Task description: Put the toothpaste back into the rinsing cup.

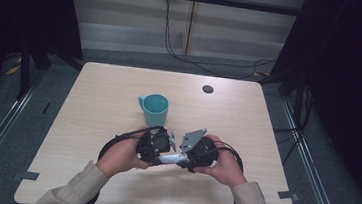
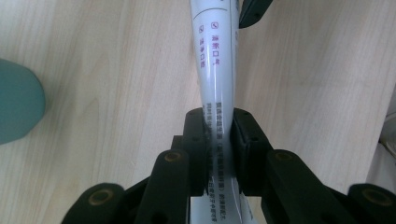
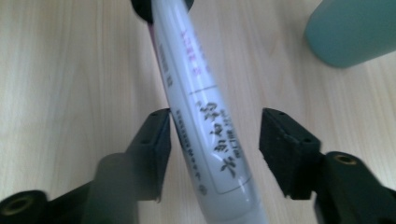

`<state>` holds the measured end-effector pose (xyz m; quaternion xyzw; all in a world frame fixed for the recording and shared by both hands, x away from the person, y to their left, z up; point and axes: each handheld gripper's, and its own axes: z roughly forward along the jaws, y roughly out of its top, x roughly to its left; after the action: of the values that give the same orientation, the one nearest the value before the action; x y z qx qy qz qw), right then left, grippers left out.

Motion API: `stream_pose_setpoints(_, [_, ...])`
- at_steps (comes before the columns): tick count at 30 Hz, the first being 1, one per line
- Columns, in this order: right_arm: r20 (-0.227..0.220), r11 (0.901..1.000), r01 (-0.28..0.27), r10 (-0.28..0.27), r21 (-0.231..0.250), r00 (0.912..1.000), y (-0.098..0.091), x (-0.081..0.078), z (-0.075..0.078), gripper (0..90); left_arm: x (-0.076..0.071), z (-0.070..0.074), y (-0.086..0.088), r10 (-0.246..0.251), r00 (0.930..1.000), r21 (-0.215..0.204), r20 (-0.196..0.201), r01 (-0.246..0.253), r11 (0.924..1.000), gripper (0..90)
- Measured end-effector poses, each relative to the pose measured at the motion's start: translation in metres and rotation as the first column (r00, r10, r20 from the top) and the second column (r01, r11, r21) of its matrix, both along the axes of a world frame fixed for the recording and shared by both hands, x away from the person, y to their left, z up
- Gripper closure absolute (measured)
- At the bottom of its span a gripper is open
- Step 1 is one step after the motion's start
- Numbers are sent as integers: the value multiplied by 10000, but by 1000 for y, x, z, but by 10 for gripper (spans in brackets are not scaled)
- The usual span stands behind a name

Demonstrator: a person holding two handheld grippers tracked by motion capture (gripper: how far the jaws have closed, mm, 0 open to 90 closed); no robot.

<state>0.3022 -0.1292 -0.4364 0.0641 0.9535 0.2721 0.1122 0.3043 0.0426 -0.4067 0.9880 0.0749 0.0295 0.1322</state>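
The white tube (image 1: pixel 172 157) hangs level above the table's (image 1: pixel 92 118) near edge, its long axis running left to right between both hands. The left gripper (image 2: pixel 219 140) clamps one end. The right gripper (image 3: pixel 215 140) straddles the other end, pads not yet pressing; the right gripper view shows that gap. A teal mug (image 1: pixel 155 109) stands just beyond.

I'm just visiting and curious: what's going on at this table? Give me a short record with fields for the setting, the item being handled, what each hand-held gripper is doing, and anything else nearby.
setting: pale wooden table, person's two hands near its front edge
item handled: white tube with printed text, held above the table
left hand-held gripper: clamped on one end of the tube
right hand-held gripper: jaws around the tube's other end, one pad at the tube, the other apart from it
nearby: teal mug, standing just beyond the hands
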Motion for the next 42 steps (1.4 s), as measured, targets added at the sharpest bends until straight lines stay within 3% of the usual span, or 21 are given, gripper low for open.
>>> stream_pose_setpoints(3, [-159,9995,-257,254,-189,9996,0,1,-5,552,1,0,-3,-65,10000,-103,-37,65,9999,772])
stream_pose_setpoints(7, [-91,9976,-408,403,-553,9991,1,0,-6,629,3,3,-8,-294,9991,24,316,294,9996,763])
stream_pose_setpoints(10, [-115,9971,-227,219,-724,9997,1,-1,-4,681,10,5,-5,61,10000,-460,-1,-61,9989,726])
stream_pose_setpoints(13, [-152,9984,63,-72,-557,9999,-3,-1,-1,700,14,7,-1,246,9997,-1119,7,-243,9934,681])
stream_pose_setpoints(14, [-225,9988,88,-100,-491,9997,-5,0,-1,704,15,9,1,406,9989,-1340,240,-371,9903,627])
stream_pose_setpoints(16, [-309,9985,330,-344,-438,9989,-9,0,1,707,17,11,2,483,9974,-1369,529,-407,9897,455])
stream_pose_setpoints(19, [-154,9963,627,-637,-584,9978,-15,2,3,708,19,14,7,788,9952,-1579,583,-687,9851,353])
stream_pose_setpoints(23, [-125,9936,1078,-1083,-336,9940,-28,4,6,709,23,16,18,1330,9900,-2125,467,-1202,9697,346])
stream_pose_setpoints(26, [-128,9911,1295,-1300,-314,9914,-35,6,6,709,25,16,24,1485,9878,-2152,476,-1351,9672,333])
stream_pose_setpoints(32, [-268,9858,1663,-1669,-227,9856,-47,7,4,710,31,14,38,2158,9758,-2474,367,-2003,9480,325])
stream_pose_setpoints(42, [-363,9794,2017,-2011,131,9789,-53,10,6,711,29,-12,44,2343,9718,-2600,-253,-2328,9371,334])
